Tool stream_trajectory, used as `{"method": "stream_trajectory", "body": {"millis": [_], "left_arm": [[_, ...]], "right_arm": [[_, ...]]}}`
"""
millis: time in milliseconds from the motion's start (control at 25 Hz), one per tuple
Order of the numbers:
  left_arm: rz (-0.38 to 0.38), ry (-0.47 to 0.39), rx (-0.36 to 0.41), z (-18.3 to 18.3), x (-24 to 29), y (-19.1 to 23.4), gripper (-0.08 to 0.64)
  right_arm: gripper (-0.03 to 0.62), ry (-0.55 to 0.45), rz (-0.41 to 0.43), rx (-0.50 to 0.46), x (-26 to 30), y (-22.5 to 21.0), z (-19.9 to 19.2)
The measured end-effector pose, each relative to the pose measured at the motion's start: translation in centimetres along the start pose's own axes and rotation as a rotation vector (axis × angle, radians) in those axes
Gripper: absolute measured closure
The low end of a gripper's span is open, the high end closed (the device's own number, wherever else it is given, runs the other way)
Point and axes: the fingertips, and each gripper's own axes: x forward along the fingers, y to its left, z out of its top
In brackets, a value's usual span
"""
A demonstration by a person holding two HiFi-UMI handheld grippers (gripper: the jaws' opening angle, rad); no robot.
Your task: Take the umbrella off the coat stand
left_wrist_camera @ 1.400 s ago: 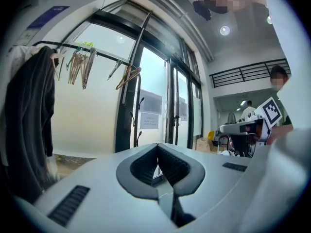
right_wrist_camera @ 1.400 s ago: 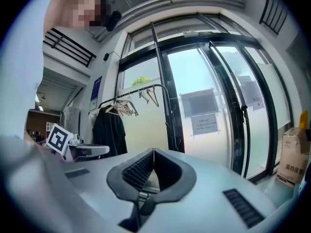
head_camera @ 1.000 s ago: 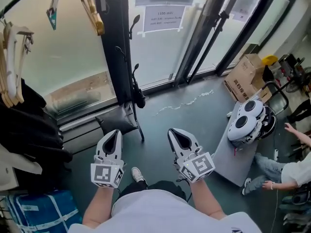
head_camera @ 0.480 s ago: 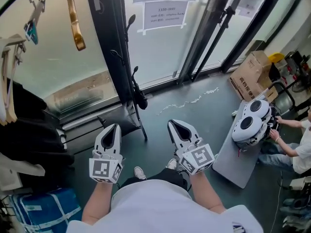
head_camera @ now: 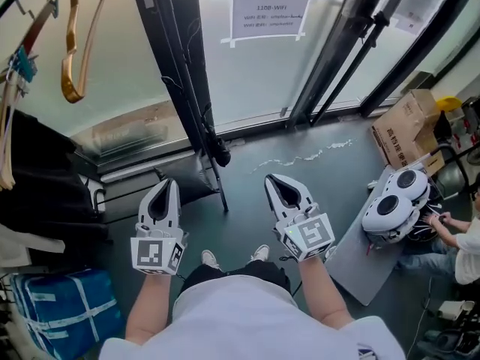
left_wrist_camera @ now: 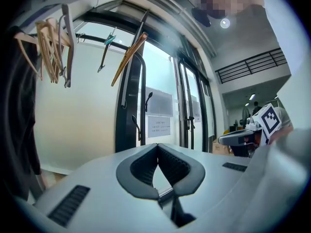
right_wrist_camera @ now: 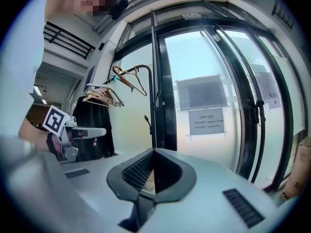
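Jaws of the left gripper pressed together, empty. On the coat stand, the umbrella hangs low, ahead between my tools. Right gripper likewise closed, empty. Risk: if I reach in closed, I knock the umbrella and rock the stand.

The top of your stand leaves the head view at its upper edge. The umbrella blends into the dark stand; its outline is unclear. The lower lines on the notice are too small to read. A person is cropped at the right edge.
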Motion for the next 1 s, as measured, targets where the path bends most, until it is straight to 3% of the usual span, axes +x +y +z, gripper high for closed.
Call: {"method": "stream_trajectory", "body": {"millis": [160,400,520,680,880,1000], "left_arm": [[0.006,0.033,0.025,-0.5,0.6,0.1,0.538],[-0.001,0.054,0.066,-3.6,2.6,0.0,0.537],[0.017,0.044,0.067,-5.8,3.7,0.4,0.538],[0.018,0.035,0.071,-7.7,4.8,1.1,0.537],[0.026,0.034,0.153,-10.9,4.8,2.3,0.537],[0.053,0.035,0.154,-13.9,5.3,3.7,0.538]], "right_arm": [[0.572,0.023,0.018,-0.026,1.3,-0.7,-1.7],[0.564,0.020,0.122,-0.094,4.8,-0.5,-5.7],[0.445,0.051,0.161,-0.084,7.7,-1.1,-9.4],[0.392,0.069,0.179,-0.088,11.9,-2.4,-13.4],[0.322,0.139,0.246,0.031,16.6,-2.8,-19.7],[0.293,0.174,0.263,-0.023,19.3,-3.2,-23.3]]}}
